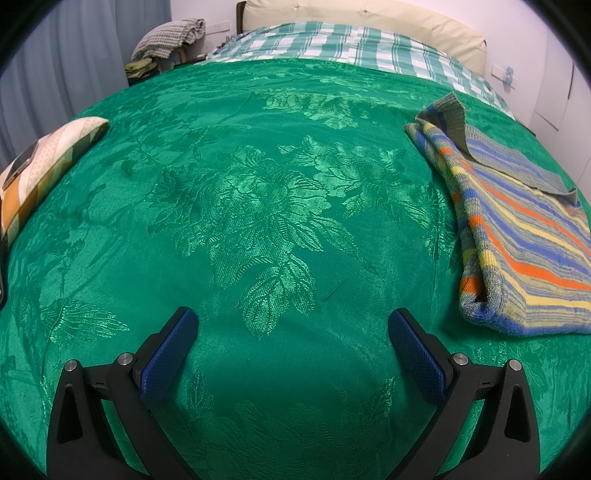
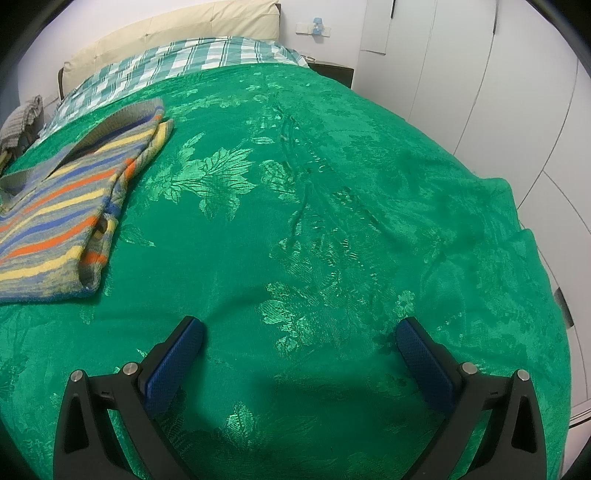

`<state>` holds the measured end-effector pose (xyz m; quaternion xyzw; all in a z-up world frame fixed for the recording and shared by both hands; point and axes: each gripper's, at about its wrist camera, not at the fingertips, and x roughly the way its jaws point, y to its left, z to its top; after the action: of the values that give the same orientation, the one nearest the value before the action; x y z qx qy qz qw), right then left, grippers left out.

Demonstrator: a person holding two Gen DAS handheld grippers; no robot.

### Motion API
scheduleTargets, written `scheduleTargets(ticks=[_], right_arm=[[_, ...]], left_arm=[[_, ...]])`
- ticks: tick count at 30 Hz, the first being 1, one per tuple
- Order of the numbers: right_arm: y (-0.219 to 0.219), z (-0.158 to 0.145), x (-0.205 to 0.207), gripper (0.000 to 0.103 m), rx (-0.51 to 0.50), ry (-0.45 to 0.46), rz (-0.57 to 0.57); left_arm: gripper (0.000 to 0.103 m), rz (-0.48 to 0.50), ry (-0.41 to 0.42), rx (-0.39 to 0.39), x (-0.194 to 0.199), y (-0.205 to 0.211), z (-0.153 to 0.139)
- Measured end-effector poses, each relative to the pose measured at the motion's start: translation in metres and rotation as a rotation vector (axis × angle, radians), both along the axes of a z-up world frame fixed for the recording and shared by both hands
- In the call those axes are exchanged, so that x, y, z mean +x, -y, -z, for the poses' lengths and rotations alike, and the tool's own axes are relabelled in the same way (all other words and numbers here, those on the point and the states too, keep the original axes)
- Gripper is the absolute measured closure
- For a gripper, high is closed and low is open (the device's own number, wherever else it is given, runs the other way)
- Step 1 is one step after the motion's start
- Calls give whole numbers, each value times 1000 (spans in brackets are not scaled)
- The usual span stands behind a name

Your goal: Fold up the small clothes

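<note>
A striped knit garment [image 1: 517,229] in blue, orange, yellow and grey lies folded on the green bedspread [image 1: 258,203], at the right of the left wrist view. The same striped garment [image 2: 70,206] sits at the left of the right wrist view. My left gripper [image 1: 291,321] hovers open over bare bedspread, to the left of the garment and apart from it. My right gripper [image 2: 301,330] is open too, above the bedspread [image 2: 332,221] to the right of the garment. Nothing is between either pair of blue fingers.
A patchwork pillow [image 1: 40,166] lies at the bed's left edge. A checked sheet [image 1: 351,44] and cream headboard [image 1: 369,22] are at the far end. Clothes are heaped on a stool [image 1: 166,40] beside the bed. White wardrobe doors [image 2: 498,92] stand on the right.
</note>
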<state>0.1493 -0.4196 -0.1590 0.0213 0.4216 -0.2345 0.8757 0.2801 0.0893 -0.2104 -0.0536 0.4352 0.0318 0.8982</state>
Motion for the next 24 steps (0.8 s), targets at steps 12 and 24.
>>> scheduleTargets(ticks=[12,24], right_arm=[[-52,-79,23,2,226,113,-423],[-94,-34,293,15,752,-185,-560]], left_arm=[[15,70,-91,-5,3,-6,-34],[6,584,-245,-330,171,114,-59]])
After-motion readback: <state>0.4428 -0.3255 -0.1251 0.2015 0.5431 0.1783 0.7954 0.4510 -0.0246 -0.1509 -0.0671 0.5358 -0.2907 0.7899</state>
